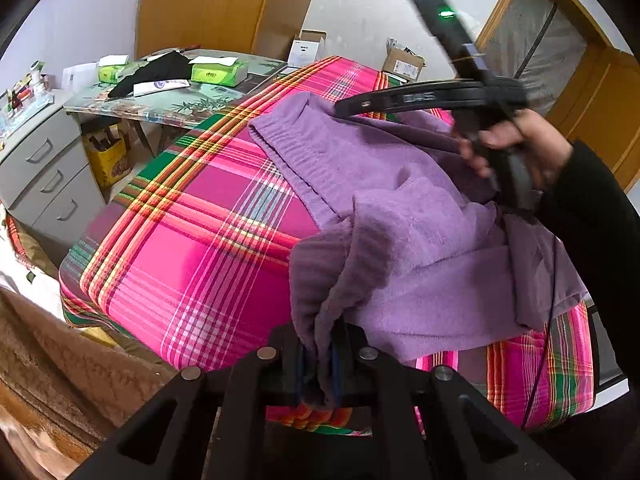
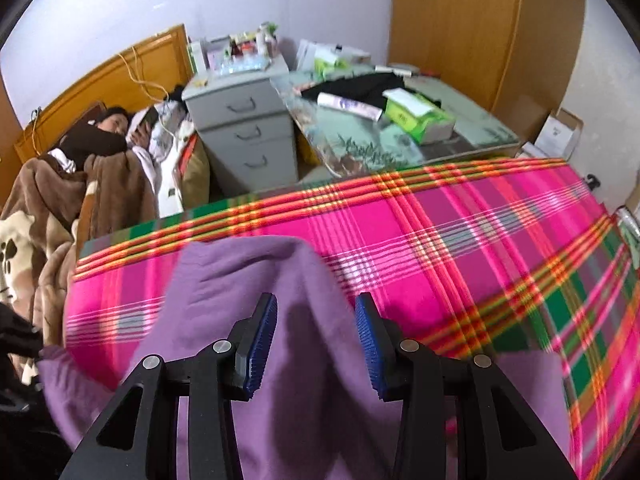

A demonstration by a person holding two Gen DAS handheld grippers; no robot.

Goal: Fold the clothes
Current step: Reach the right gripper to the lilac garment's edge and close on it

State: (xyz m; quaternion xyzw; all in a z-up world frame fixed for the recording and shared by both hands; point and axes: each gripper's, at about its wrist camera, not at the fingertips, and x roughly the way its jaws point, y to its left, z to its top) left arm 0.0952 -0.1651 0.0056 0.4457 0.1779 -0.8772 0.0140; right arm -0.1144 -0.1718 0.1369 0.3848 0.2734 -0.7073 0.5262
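Observation:
A purple knit garment (image 1: 404,224) lies bunched on a pink plaid cloth (image 1: 192,240) that covers the table. My left gripper (image 1: 320,364) is shut on a ribbed end of the garment, which hangs up out of its jaws. In the left wrist view a hand (image 1: 524,140) holds the right gripper's body above the far side of the garment. In the right wrist view my right gripper (image 2: 316,340) stands open above the purple garment (image 2: 256,280), its blue pads (image 2: 262,340) apart with nothing pinched between them.
A grey drawer unit (image 2: 244,128) and a glass-topped side table (image 2: 400,128) with tissue boxes and a black cloth stand beyond the plaid cloth (image 2: 460,248). A person lies on a bed (image 2: 100,140) at the left under a brown blanket. Wooden wardrobe (image 2: 460,20) and cardboard boxes (image 1: 404,64) behind.

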